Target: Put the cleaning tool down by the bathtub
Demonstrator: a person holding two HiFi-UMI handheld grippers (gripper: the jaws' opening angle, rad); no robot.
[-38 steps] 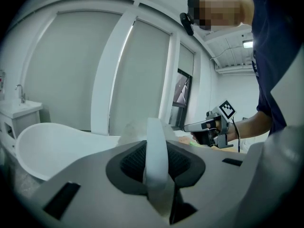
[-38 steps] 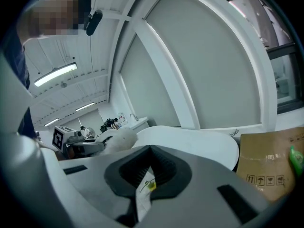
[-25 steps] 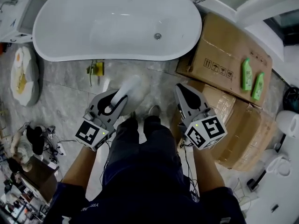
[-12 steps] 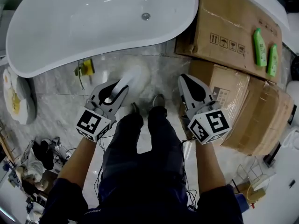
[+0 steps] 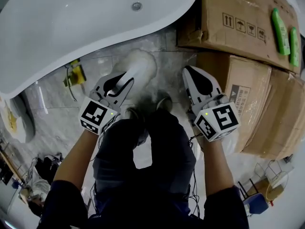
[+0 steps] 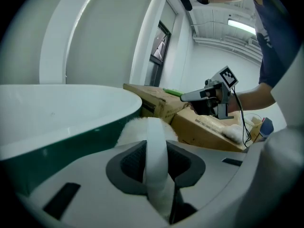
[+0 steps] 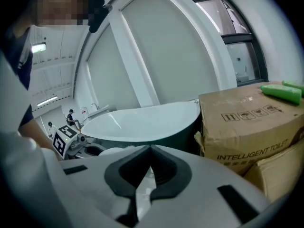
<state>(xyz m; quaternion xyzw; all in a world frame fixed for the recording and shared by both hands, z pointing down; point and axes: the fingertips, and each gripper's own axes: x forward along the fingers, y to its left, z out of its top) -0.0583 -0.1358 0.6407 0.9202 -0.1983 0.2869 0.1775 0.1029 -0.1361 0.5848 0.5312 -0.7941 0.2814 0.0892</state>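
The white bathtub [image 5: 71, 27] fills the upper left of the head view. My left gripper [image 5: 125, 81] is shut on the white handle of the cleaning tool. Its fluffy white head [image 5: 139, 65] hangs just over the marble floor, close to the tub's rim. In the left gripper view the handle [image 6: 156, 148] runs up between the jaws, with the fluffy head [image 6: 135, 127] beyond and the tub wall [image 6: 57, 122] to the left. My right gripper [image 5: 191, 74] is held to the right, beside the boxes, shut with nothing in it. In its own view the jaws meet at the tips [image 7: 149, 150].
Stacked cardboard boxes [image 5: 243, 80] stand right of the tub, with two green bottles [image 5: 281, 25] on the top one. A small yellow item [image 5: 74, 73] lies on the floor by the tub. The person's shoes [image 5: 164, 104] are between the grippers.
The view has shifted forward and the tub now sits higher and more to the left. The left gripper has carried the tool closer to the tub's side. Neither gripper's jaws have changed.
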